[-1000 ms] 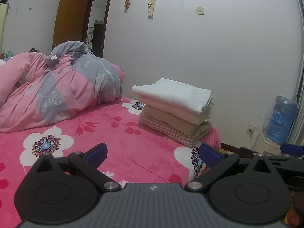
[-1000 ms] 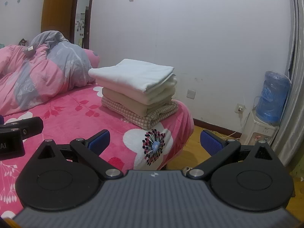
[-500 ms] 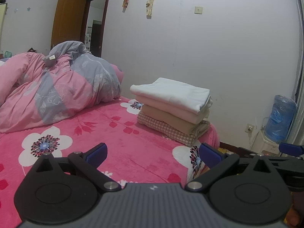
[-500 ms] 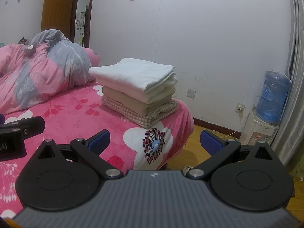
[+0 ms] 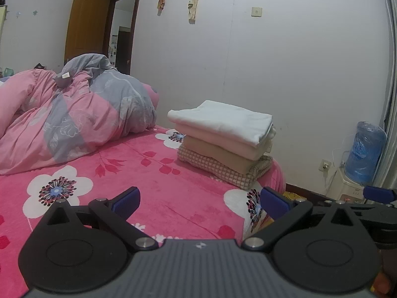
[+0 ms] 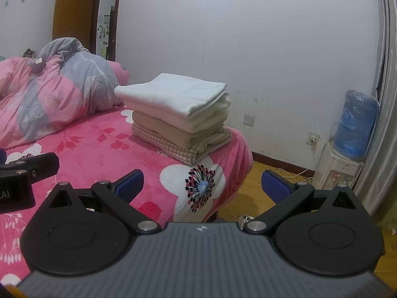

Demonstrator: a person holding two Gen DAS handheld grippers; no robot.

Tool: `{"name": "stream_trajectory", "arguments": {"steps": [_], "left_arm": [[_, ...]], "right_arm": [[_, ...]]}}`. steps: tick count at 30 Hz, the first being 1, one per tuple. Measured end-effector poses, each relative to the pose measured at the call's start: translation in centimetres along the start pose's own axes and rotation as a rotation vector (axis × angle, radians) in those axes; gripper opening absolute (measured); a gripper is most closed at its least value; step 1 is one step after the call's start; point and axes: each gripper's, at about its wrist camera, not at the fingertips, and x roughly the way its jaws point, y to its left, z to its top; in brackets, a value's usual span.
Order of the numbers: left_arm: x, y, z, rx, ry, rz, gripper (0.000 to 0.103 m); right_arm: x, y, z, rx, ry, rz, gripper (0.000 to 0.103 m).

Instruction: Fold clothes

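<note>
Looks mostly done: four folded pieces sit in a stack of folded clothes (image 5: 223,139) at my 1 o'clock on the bed (image 5: 158,188). Both my left gripper (image 5: 198,200) and right gripper (image 6: 202,182) have jaws apart, holding nothing, and I see nothing unfolded left.

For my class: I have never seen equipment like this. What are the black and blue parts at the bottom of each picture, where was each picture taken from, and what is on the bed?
There is no robot here. A person holds a two-finger gripper in each hand, and each gripper carries a wide-angle camera looking forward along its fingers. One picture comes from the left gripper, the other from the right gripper. The black arms with blue pads are the fingers; both grippers are open and hold nothing.

Ahead is a bed with a pink flowered cover. Near its corner sits a neat stack of folded clothes: white on top, then pale pink, tan and a checked piece. A rumpled pink and grey duvet lies further back. On the floor by the wall stands a water dispenser.
</note>
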Motion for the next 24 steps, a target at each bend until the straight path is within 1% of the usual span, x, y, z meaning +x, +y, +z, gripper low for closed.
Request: {"name": "stream_trajectory", "arguments": {"steps": [24], "left_arm": [[0.17,-0.18,-0.07,0.004,0.006,0.002,0.103]], "right_arm": [[0.36,-0.29,-0.11,0.01,0.004,-0.007,0.102]]}}
